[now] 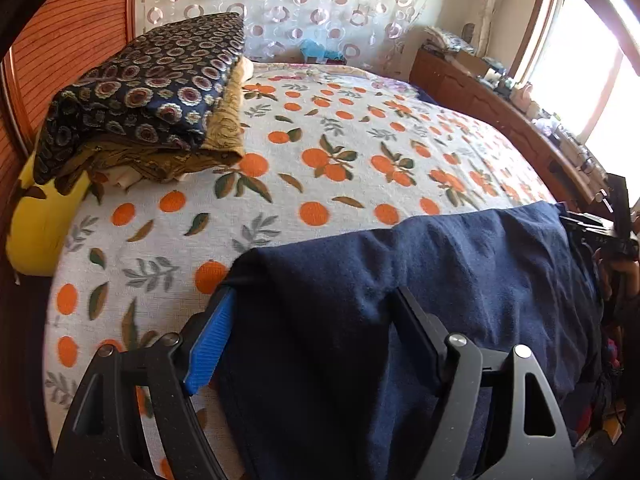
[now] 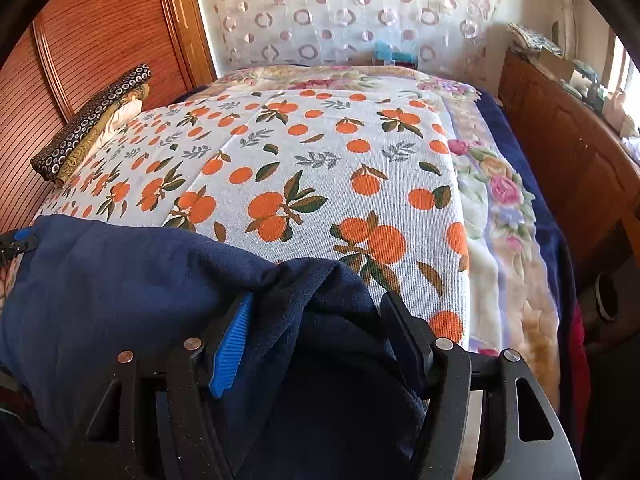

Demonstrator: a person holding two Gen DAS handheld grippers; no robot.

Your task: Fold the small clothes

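1. A navy garment lies at the near edge of the bed, on a white bedspread printed with oranges and leaves.
2. The left gripper points down at the garment's left end. Its jaws stand wide apart, with the cloth lying loose between them and draped over the tips; the blue pad on the left finger is bare along most of its length.
3. The right gripper is at the garment's right end. Its jaws are also apart, and a bunched fold of navy cloth sits between them without being pinched.
4. In the left wrist view, the right gripper shows at the far right edge, beside the garment's other end.
5. A folded stack of dark patterned and mustard cloth rests on the bedspread near the wooden headboard, well apart from the garment.
6. A yellow pillow sits just below that stack.
7. A curtain with a ring pattern hangs behind the bed.
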